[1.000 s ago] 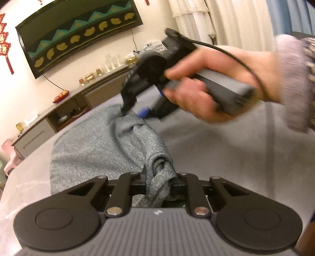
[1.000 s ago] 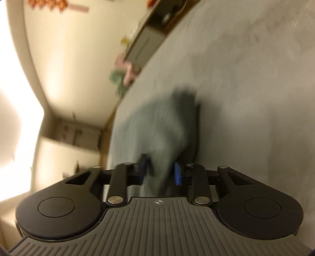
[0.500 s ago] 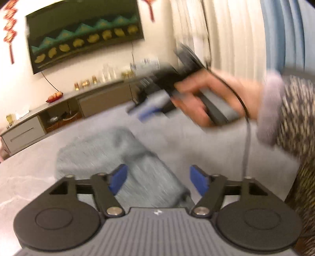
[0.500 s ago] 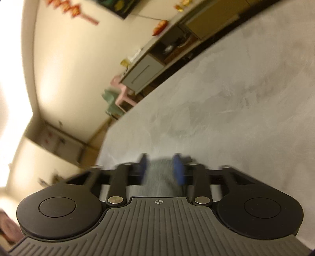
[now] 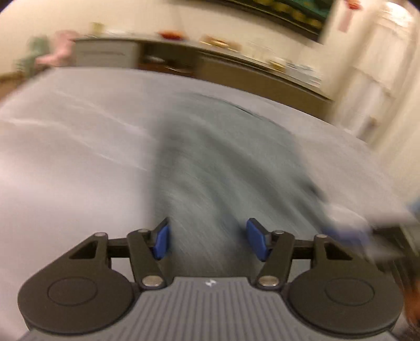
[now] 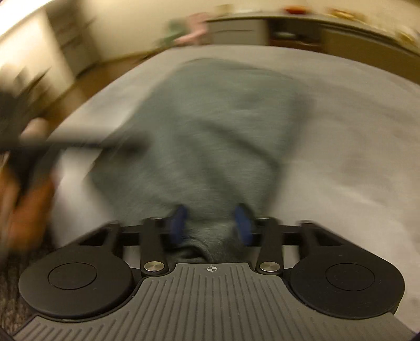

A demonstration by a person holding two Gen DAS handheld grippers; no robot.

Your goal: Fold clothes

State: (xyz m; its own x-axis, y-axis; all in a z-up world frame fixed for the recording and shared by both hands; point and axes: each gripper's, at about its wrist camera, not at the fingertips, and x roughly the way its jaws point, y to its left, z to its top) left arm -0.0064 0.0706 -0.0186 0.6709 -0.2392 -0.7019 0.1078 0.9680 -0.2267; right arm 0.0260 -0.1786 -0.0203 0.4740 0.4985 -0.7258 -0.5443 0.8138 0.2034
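A grey knit garment [image 5: 223, 162] lies spread on the pale grey table [image 5: 65, 157], blurred by motion. My left gripper [image 5: 208, 242] hovers over its near end; the blue pads [image 5: 161, 241] stand apart and the jaws are closing, touching no cloth. In the right wrist view the garment [image 6: 210, 126] narrows toward my right gripper [image 6: 210, 224]. A rolled edge of cloth sits between its blue pads [image 6: 242, 225]; the jaws are closing and I see no firm pinch. The other gripper and the hand [image 6: 23, 204] holding it smear across the left edge.
A long low sideboard [image 5: 236, 68] with small items runs along the far wall, under a dark wall screen [image 5: 288, 13]. Pale curtains [image 5: 380, 65] hang at the right. Pink and green chairs [image 6: 189, 28] stand beyond the table's far corner.
Both grippers were shut on bunched folds of the garment a second ago and now stand apart. Both views have rolled and swung, and the garment lies flatter on the table.
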